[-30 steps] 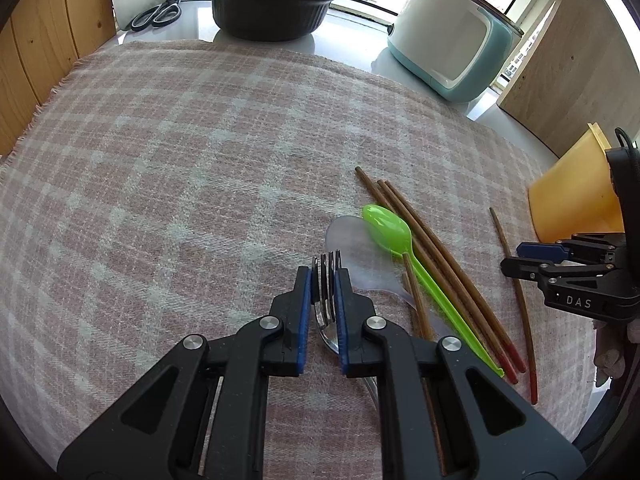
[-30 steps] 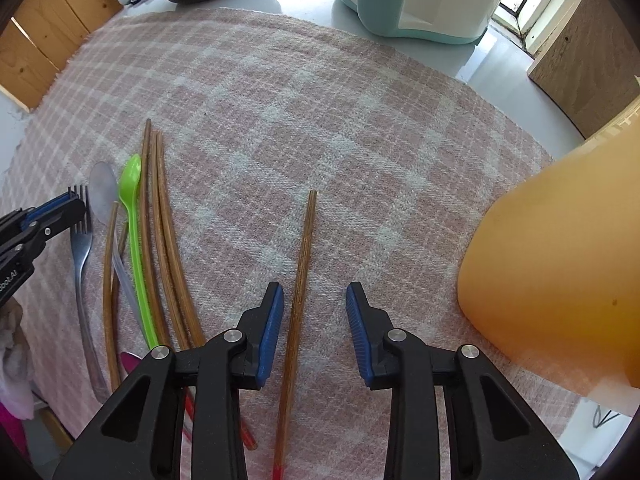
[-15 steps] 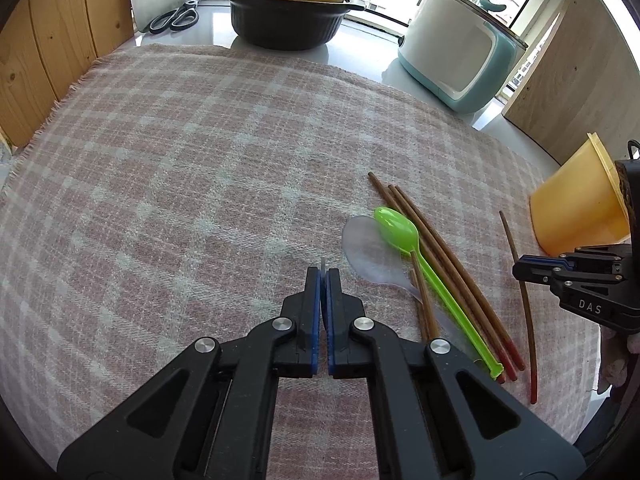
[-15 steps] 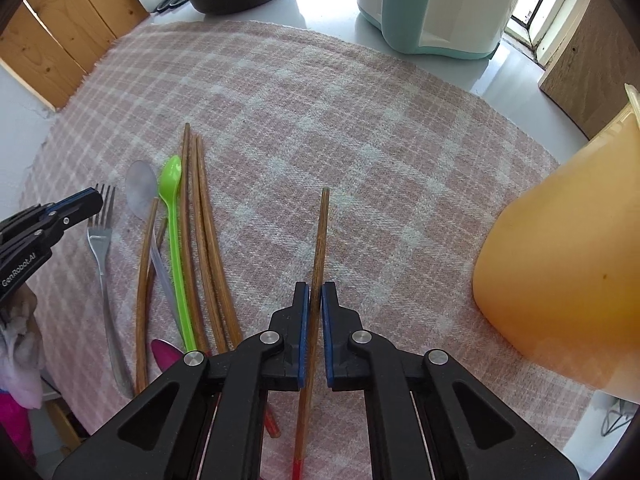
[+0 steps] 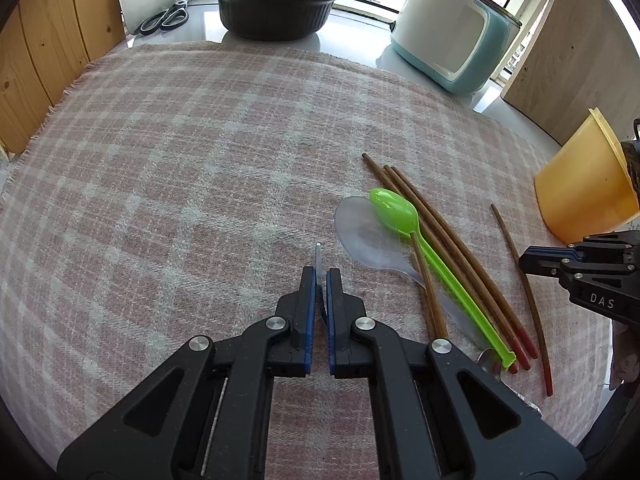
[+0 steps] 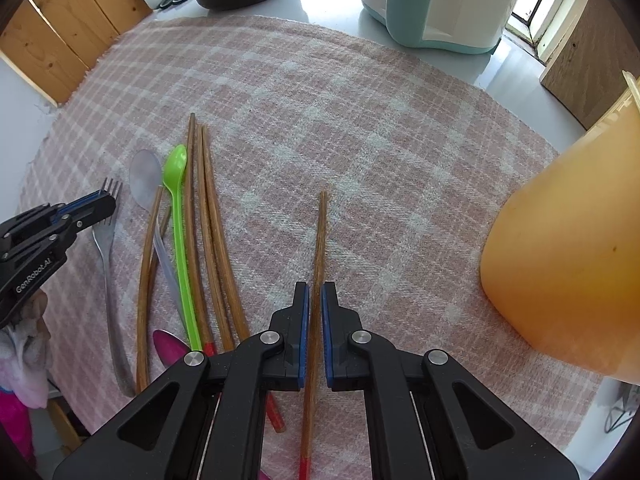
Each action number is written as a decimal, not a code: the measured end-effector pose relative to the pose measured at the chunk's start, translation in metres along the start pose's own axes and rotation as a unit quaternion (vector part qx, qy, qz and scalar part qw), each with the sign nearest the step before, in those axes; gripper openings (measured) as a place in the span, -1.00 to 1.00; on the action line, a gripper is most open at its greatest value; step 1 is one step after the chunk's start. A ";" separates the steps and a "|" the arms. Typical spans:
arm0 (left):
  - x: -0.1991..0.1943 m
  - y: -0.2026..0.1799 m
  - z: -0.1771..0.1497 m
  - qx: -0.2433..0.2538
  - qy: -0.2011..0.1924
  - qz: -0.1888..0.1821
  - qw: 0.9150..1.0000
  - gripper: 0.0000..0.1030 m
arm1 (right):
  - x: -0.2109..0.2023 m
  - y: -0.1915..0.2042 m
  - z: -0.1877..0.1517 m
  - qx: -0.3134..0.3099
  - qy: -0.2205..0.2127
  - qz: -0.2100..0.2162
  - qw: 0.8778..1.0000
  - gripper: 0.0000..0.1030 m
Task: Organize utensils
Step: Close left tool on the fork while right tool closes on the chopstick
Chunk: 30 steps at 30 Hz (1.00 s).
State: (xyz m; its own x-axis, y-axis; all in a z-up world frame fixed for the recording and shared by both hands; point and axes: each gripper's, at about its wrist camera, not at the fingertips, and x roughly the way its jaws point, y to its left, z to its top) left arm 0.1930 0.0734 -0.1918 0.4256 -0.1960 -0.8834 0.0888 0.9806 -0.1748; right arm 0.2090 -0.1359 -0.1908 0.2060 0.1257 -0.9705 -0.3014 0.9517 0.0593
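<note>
My left gripper (image 5: 320, 276) is shut on a metal fork (image 5: 318, 254), whose tines show edge-on between the blue pads. The right wrist view shows that fork (image 6: 105, 248) reaching back from the left gripper (image 6: 94, 208) over the plaid cloth (image 5: 180, 184). My right gripper (image 6: 316, 292) is shut on a single wooden chopstick (image 6: 321, 236) with a red end, which lies apart from the others. In the left wrist view the right gripper (image 5: 536, 258) sits over that chopstick (image 5: 514, 248).
Between the grippers lie a green spoon (image 5: 394, 210), a clear spoon (image 5: 356, 228), several wooden chopsticks (image 5: 440, 240) and a pink spoon (image 6: 170, 346). An orange cup (image 5: 580, 192) stands at the right. A black pot (image 5: 276, 4), scissors (image 5: 164, 20) and a white-teal appliance (image 5: 452, 28) stand behind the cloth.
Both pairs of jaws have closed: the left on the fork, now seen edge-on, and the right on the lone chopstick. Neither hand has shifted much.
</note>
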 end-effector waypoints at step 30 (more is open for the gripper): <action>-0.023 0.006 -0.007 -0.033 -0.021 0.001 0.999 -0.99 | 0.014 0.005 0.012 -0.005 0.021 0.001 1.000 -0.91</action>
State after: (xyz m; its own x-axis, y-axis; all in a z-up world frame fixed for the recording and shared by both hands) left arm 0.1777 0.0843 -0.1757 0.4639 -0.1924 -0.8648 0.0293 0.9789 -0.2021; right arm 0.2217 -0.1264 -0.2017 0.1659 0.1156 -0.9793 -0.3115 0.9484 0.0591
